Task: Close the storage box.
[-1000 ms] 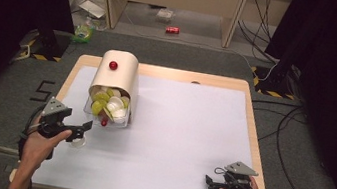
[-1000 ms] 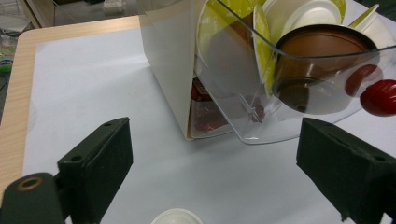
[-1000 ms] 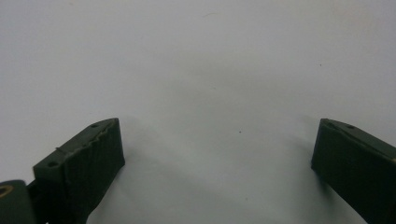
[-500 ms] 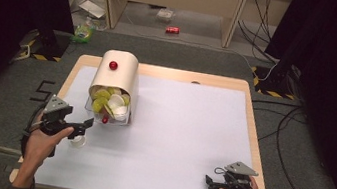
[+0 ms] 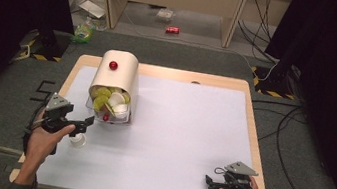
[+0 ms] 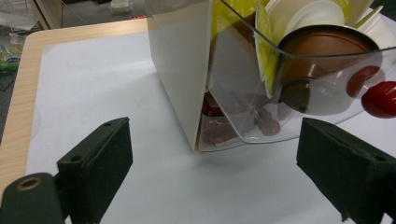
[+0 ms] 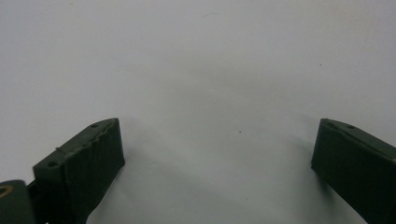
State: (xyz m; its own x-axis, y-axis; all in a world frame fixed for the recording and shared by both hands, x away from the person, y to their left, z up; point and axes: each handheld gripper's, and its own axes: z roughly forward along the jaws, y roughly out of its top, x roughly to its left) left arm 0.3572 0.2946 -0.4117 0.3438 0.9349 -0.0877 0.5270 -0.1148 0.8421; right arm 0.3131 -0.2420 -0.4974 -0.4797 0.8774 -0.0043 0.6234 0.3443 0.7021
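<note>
High view: my left gripper [image 5: 87, 124] hovers wide apart near the dispenser [image 5: 113, 86] of capsules, a white capsule [image 5: 77, 140] on the white sheet [image 5: 182, 127] just beside it; my right gripper [image 5: 208, 184] rests at the near right corner. Dark carpet, cables and litter lie around the wooden table [image 5: 252, 122].
Left gripper view: jaws spread, nothing between; dispenser [image 6: 182, 70] close ahead, clear tray [image 6: 299, 93] holding a brown capsule [image 6: 322, 60].
Right gripper view: jaws gaping over bare white sheet [image 7: 210, 70].

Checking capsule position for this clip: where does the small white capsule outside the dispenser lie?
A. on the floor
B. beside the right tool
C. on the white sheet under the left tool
C: the small white capsule lies on the white sheet just under the left tool.
</note>
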